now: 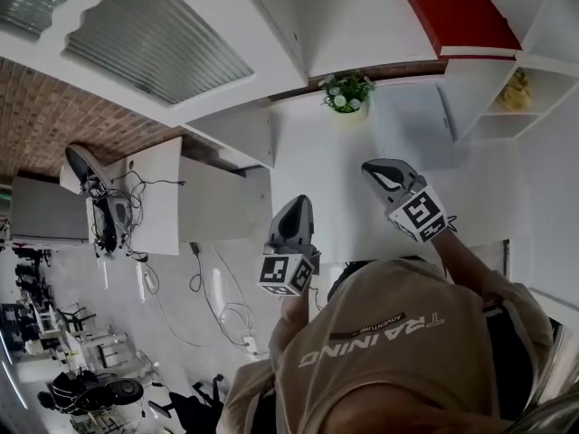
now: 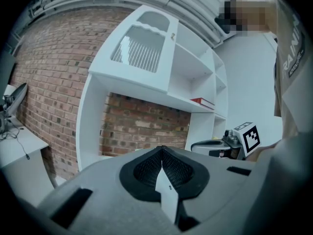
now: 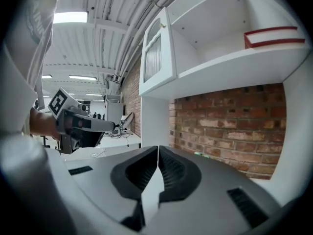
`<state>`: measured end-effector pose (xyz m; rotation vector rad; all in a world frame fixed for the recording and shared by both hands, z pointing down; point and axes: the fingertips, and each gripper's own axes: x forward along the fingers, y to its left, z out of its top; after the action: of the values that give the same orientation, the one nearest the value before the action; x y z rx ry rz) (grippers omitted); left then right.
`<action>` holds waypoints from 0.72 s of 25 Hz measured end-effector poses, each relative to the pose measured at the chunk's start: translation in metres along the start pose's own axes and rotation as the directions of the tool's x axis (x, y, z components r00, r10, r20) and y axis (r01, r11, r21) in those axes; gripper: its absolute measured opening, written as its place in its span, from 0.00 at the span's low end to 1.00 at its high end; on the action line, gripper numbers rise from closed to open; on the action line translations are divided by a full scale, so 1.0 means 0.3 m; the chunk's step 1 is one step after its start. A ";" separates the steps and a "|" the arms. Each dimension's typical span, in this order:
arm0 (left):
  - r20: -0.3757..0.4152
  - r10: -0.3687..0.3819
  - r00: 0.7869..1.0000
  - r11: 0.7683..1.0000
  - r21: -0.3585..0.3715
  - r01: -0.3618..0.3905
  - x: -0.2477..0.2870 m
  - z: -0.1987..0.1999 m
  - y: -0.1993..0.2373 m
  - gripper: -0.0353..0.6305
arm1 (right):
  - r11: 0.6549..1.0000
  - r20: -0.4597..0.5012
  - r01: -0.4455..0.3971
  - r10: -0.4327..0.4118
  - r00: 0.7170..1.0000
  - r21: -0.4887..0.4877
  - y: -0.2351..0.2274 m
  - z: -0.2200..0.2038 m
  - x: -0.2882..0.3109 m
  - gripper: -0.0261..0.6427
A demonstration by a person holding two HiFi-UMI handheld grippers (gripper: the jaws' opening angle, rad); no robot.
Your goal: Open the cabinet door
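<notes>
The white cabinet (image 1: 362, 25) has an upper door with ribbed glass (image 1: 154, 43), which stands swung out from the cabinet; it also shows in the left gripper view (image 2: 142, 48) and edge-on in the right gripper view (image 3: 154, 53). My left gripper (image 1: 298, 202) (image 2: 162, 148) is shut with nothing between its pads. It hangs in front of the white counter (image 1: 308, 170), apart from the door. My right gripper (image 1: 375, 168) (image 3: 158, 147) is shut and empty too, beside the left one and pointing at the brick back wall under the shelves.
A small potted plant (image 1: 346, 91) stands on the counter. A red book (image 1: 452, 12) lies on an open shelf, with a yellow object (image 1: 516, 89) in a side compartment. A desk with cables (image 1: 136, 206) stands to the left by the brick wall (image 1: 45, 116).
</notes>
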<state>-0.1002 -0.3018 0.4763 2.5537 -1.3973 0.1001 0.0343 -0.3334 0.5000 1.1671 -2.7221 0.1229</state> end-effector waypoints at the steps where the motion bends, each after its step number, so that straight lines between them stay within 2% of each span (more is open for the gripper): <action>1: 0.000 -0.012 1.000 1.000 0.002 0.012 0.004 0.003 0.008 0.06 | 1.000 0.003 0.018 -0.018 1.000 0.007 0.004 0.007 -0.008 0.06; 5: 0.017 -0.061 0.998 0.998 0.012 0.061 0.031 0.043 0.022 0.06 | 0.997 0.014 0.075 -0.075 0.997 0.006 0.010 0.060 -0.039 0.06; 10: 0.050 -0.132 0.990 0.990 0.048 0.130 0.049 0.082 0.011 0.06 | 0.972 -0.018 0.233 -0.233 0.972 0.039 -0.027 0.046 -0.086 0.06; 14: 0.053 -0.155 0.986 0.987 0.040 0.153 0.058 0.088 0.018 0.06 | 0.968 0.011 0.246 -0.247 0.969 0.047 -0.020 0.086 -0.128 0.06; 18: 0.035 -0.167 0.985 0.984 0.070 0.165 0.069 0.127 0.033 0.06 | 0.965 0.023 0.255 -0.257 0.966 0.056 -0.025 0.119 -0.138 0.06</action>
<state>-0.0990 -0.3327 0.4444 2.7302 -1.2074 0.0676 0.0632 -0.3143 0.4569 1.5344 -2.5776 0.1441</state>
